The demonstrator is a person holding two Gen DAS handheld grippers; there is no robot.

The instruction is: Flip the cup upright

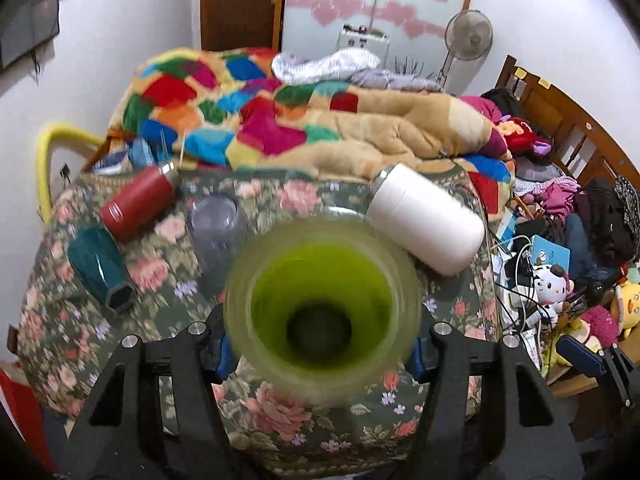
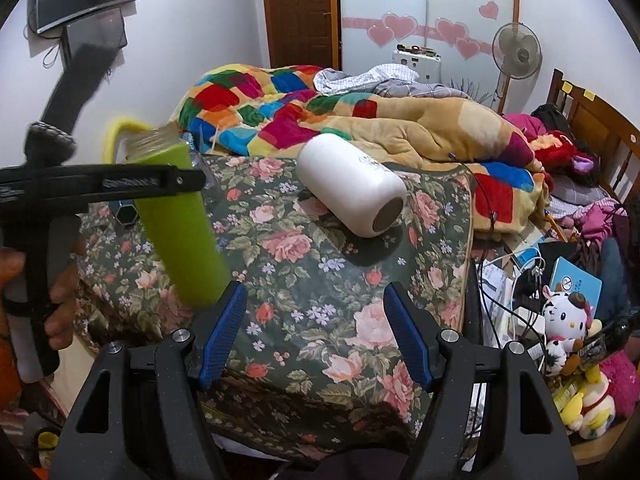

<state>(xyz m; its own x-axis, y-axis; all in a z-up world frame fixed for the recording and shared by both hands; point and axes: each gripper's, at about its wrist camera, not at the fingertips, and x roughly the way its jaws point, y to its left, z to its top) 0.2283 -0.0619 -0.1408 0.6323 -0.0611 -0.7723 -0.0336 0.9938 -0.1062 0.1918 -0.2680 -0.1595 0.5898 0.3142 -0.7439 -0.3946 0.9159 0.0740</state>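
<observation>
The left gripper [image 1: 320, 350] pinches the green cup [image 1: 322, 304] between its blue pads, one on each side of the wall. From the left wrist the cup's open mouth faces the camera, blurred, with its dark bottom visible deep inside. From the right wrist the same cup [image 2: 182, 224] hangs in the air above the floral cloth [image 2: 320, 280], tilted, its clear threaded rim up and leaning left, its closed base low and near the right gripper's left pad.

The right gripper [image 2: 316, 334] is spread wide, holding nothing, above the cloth near its front edge. Bare cloth lies between its pads and on toward the white bottle [image 2: 352, 190].

That bottle lies on its side at the right of the cloth, close to the right edge, its flat base toward the right wrist camera. On the left side of the cloth, in the left wrist view, lie a teal cup [image 1: 102, 270], a red bottle [image 1: 138, 208] and a clear cup [image 1: 214, 220], all tipped over, the teal one closest to the left edge. The middle of the cloth, between these and the white bottle, is open.

Past the cloth's far edge a patchwork blanket [image 2: 280, 112] is heaped. Right of the cloth are cables and soft toys [image 2: 568, 320].
</observation>
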